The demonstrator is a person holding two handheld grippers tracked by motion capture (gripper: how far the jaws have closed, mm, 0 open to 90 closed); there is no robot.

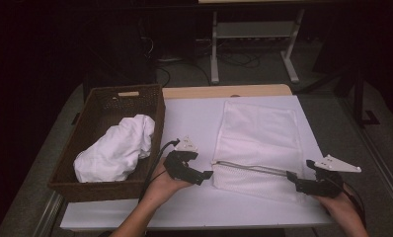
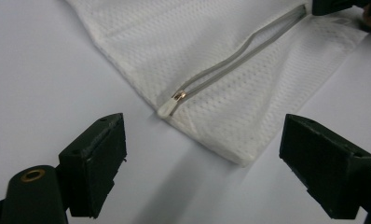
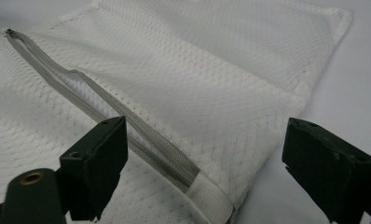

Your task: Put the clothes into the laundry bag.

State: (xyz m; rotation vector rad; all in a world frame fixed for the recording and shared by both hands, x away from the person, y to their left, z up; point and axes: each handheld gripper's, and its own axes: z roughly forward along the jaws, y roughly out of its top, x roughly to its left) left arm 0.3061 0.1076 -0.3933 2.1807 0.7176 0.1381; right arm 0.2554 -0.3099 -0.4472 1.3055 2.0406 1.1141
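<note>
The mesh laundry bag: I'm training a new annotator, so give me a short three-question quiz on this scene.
1. True or false: the mesh bag lies inside the wicker basket.
2. In the left gripper view, where is the zipper pull? A) at the bag's corner near the left gripper B) at the far end near the right gripper C) off the bag
3. What lies in the basket?

Key:
1. False; it lies flat on the white table.
2. A
3. A bundled white cloth.
</note>
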